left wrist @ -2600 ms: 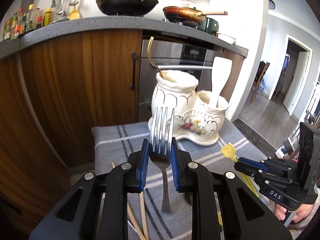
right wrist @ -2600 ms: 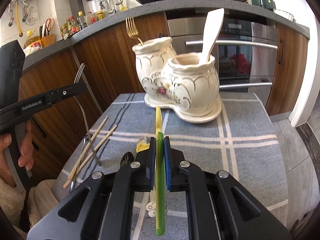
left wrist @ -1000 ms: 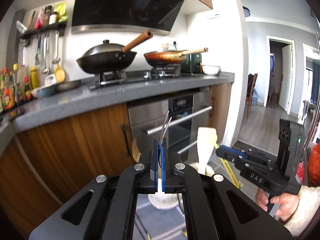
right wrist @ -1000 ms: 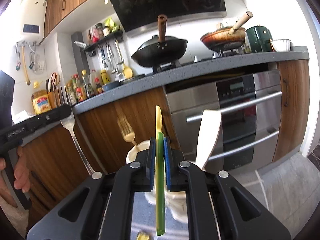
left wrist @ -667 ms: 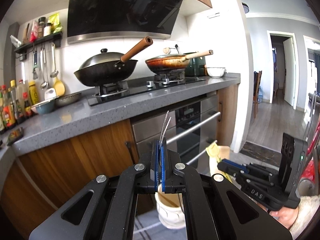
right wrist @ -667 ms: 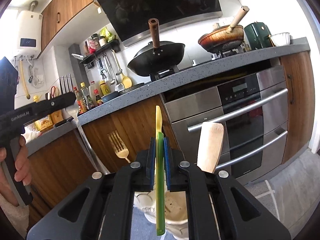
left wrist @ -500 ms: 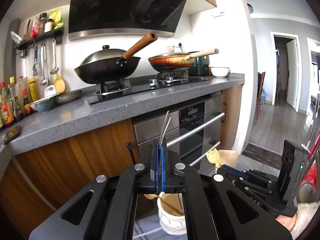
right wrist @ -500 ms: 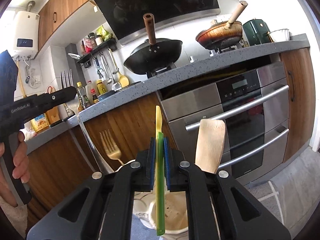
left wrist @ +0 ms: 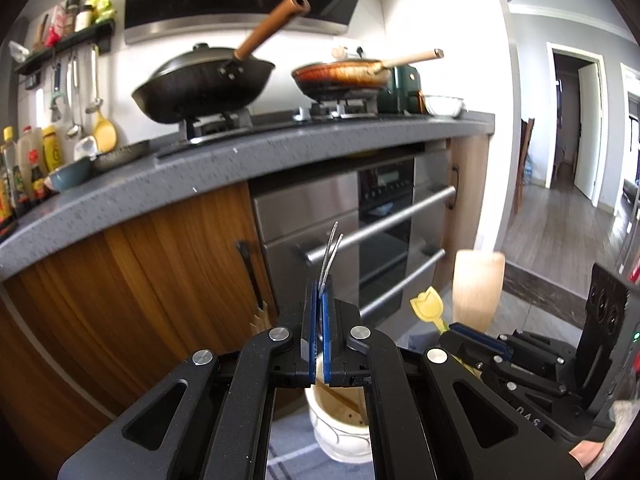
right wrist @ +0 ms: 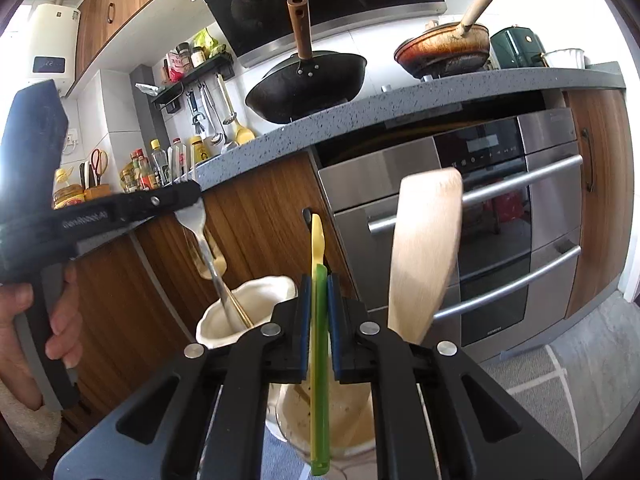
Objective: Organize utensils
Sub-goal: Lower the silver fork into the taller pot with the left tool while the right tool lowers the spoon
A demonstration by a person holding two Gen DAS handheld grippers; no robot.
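Observation:
My left gripper (left wrist: 319,300) is shut on a silver fork (left wrist: 330,254), tines up and edge-on. In the right wrist view that left gripper (right wrist: 188,198) holds the fork (right wrist: 200,232) with its handle slanting down into the left cup of the white ceramic holder (right wrist: 248,300), beside a gold fork (right wrist: 214,266). My right gripper (right wrist: 319,284) is shut on a green and yellow utensil (right wrist: 319,340), whose lower end hangs over the holder's right cup (right wrist: 352,420). A wooden spatula (right wrist: 428,252) stands in that cup. In the left wrist view, my right gripper (left wrist: 460,330) shows the utensil's yellow tulip end (left wrist: 428,306).
The oven front (right wrist: 500,216) with its bar handles and the wooden cabinet (right wrist: 260,220) stand close behind the holder. Two pans (right wrist: 308,80) sit on the grey counter above. A grey plaid cloth (right wrist: 560,360) lies under the holder. A person's hand (right wrist: 60,320) grips the left tool.
Both grippers have sunk toward the holder. The silver fork's handle has moved from beside the left cup into its mouth, and the green utensil's lower end now hangs over the right cup.

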